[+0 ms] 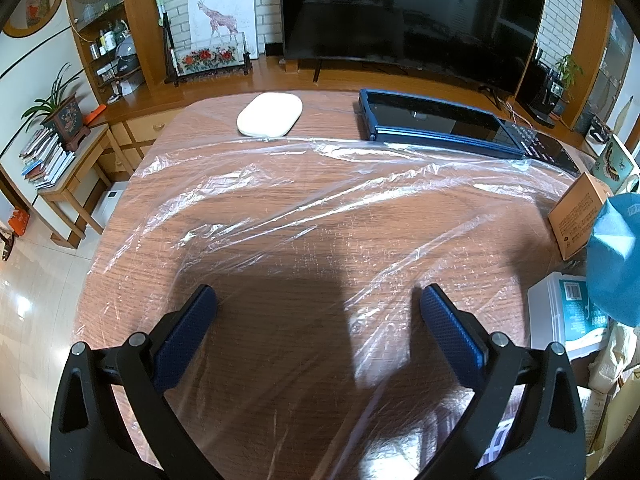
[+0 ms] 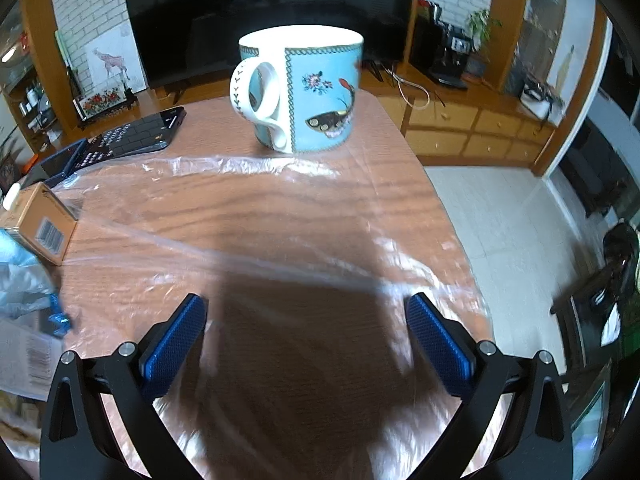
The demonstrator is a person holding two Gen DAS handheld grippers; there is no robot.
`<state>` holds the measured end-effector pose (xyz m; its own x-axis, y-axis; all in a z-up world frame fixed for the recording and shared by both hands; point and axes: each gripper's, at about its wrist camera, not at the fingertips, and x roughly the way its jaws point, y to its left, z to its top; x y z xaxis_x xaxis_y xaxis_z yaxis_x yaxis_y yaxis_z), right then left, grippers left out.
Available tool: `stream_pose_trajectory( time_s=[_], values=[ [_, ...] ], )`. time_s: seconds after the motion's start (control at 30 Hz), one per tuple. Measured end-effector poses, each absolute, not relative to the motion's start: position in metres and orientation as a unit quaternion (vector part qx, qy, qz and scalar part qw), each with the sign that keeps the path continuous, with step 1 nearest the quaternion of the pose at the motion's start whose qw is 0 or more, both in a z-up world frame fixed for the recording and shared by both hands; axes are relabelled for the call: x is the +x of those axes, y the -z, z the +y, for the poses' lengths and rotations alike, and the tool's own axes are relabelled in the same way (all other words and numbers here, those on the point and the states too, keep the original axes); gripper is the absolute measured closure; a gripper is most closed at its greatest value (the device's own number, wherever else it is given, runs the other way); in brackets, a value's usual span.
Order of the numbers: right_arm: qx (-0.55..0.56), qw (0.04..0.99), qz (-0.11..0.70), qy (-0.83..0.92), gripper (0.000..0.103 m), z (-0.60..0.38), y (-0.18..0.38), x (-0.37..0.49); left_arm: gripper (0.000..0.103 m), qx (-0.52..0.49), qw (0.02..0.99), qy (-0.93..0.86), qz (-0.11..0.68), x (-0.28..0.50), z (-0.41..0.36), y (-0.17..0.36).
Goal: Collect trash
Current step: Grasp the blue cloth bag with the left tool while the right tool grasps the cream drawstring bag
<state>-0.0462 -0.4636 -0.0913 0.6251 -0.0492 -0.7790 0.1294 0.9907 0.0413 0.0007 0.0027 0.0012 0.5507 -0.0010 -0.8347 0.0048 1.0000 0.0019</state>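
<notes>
A clear plastic sheet [image 1: 320,200] lies crumpled over the wooden table [image 1: 280,112]. It also shows in the right wrist view [image 2: 240,168]. My left gripper [image 1: 318,300] is open and empty just above the sheet. My right gripper [image 2: 306,308] is open and empty above the sheet too. At the table's right side in the left wrist view lie a brown cardboard box [image 1: 576,216], a blue bag [image 1: 616,256] and a white packet with a teal label [image 1: 568,320]. The box [image 2: 44,228] and crumpled blue plastic [image 2: 24,280] sit at the left of the right wrist view.
A white oval pad [image 1: 270,114] and a dark blue device with a keypad [image 1: 440,124] lie at the table's far side. A blue patterned mug [image 2: 304,88] stands on the far part of the table. A television [image 1: 400,12] stands behind. Tiled floor [image 2: 520,220] lies beyond the table edge.
</notes>
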Motion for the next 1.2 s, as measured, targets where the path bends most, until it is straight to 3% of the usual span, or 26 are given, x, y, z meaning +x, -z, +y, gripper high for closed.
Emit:
stream_pose_trajectory(
  time_s=[0.3, 0.57, 0.83, 1.2],
  values=[
    [-0.049, 0.932, 0.354, -0.057, 0.004, -0.393, 0.041, -0.145, 0.002, 0.01, 0.904, 0.071, 0.421, -0.025, -0.008, -0.067],
    [-0.028, 0.915, 0.359, -0.183, 0.004, -0.324, 0.042, -0.178, 0.002, 0.025, 0.887, 0.23, 0.399, -0.04, -0.076, -0.107],
    [-0.002, 0.896, 0.388, -0.216, 0.004, -0.276, 0.06, -0.161, 0.002, 0.033, 0.851, 0.288, 0.437, -0.015, -0.134, -0.09],
    [0.043, 0.881, 0.418, -0.218, 0.004, -0.269, 0.073, -0.149, 0.002, 0.066, 0.827, 0.283, 0.481, 0.009, -0.146, -0.053]
  ],
)
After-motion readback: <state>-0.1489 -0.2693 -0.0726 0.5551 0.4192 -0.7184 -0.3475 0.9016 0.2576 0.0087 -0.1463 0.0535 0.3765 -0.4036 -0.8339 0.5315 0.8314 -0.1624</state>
